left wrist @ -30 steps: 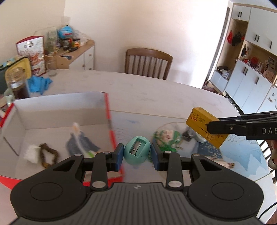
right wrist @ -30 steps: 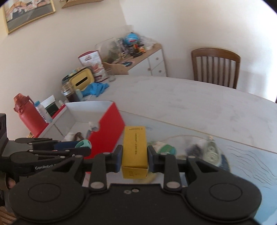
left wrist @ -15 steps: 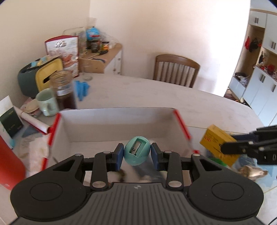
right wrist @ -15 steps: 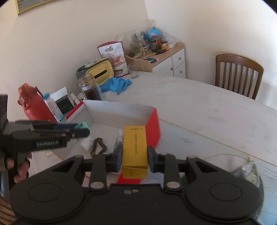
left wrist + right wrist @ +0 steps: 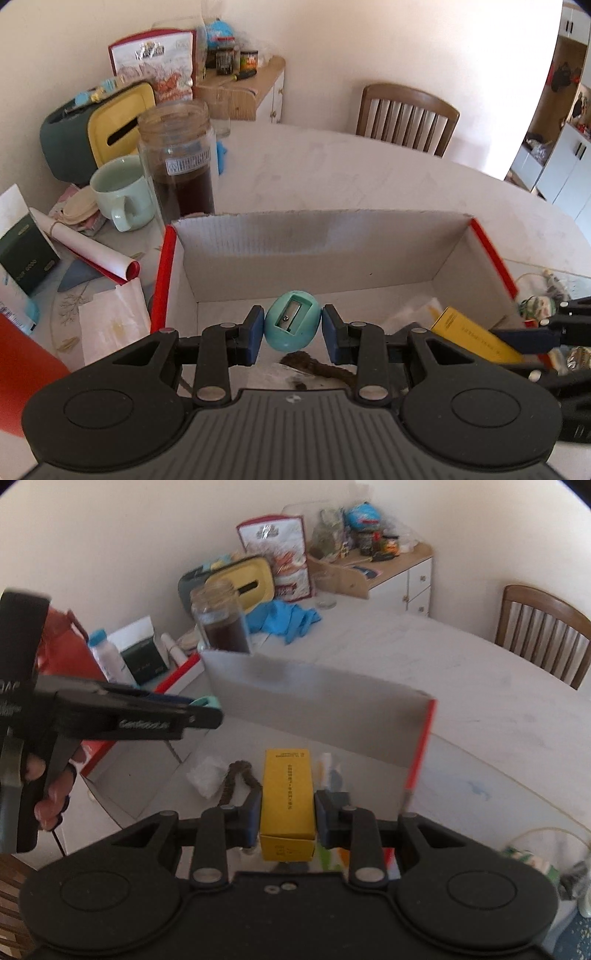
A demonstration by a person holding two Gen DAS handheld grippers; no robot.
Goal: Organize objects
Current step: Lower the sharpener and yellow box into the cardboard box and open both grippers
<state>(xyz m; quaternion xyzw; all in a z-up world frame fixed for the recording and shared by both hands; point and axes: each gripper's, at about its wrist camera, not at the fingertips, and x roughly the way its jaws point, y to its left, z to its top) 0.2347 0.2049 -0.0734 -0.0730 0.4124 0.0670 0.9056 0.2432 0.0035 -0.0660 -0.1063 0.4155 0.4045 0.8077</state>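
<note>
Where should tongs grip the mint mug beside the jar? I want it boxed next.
Grip the mint mug by its handle, which points toward the camera, coming from the near side. The jar stands close on its right and clutter crowds its left, so the body looks harder to straddle.

A pale, worn table (image 5: 369, 173) carries everything. An open cardboard box (image 5: 317, 243) with red outer sides sits on it. Just beyond the box's left corner stands a glass jar (image 5: 179, 162) of dark liquid, with a light green mug (image 5: 120, 194) beside it. Behind them sits a yellow-topped tissue holder (image 5: 99, 125). A rolled paper (image 5: 86, 249) and a dark green carton (image 5: 24, 254) lie further left. A blue cloth (image 5: 284, 616) lies behind the jar.
</note>
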